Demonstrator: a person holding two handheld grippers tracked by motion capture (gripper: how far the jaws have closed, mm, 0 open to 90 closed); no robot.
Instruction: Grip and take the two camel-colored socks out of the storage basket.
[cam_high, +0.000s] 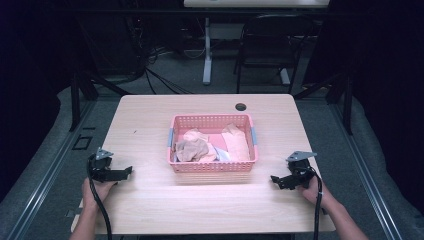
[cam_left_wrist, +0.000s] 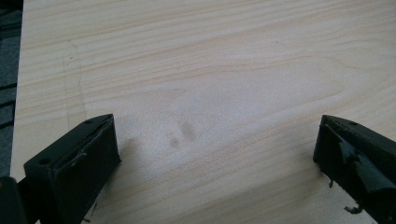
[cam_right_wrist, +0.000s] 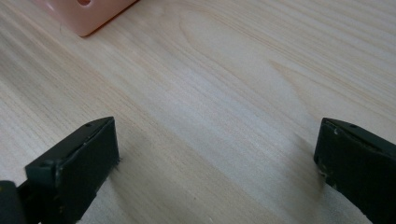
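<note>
Pale wood table (cam_high: 150, 210) carries everything: nearest the person, the left claw (cam_high: 120, 173) and right claw (cam_high: 280, 181) rest on it to either side of the pink basket (cam_high: 212, 166), each with jaws spread wide and holding nothing. Beyond them the basket sits at the table's middle, heaped with crumpled cloths (cam_high: 200, 148). Being light plastic, it would likely slide or tip if a claw snags a tangled cloth and drags.

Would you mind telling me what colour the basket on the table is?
The basket is pink, seen best in the high view.
</note>
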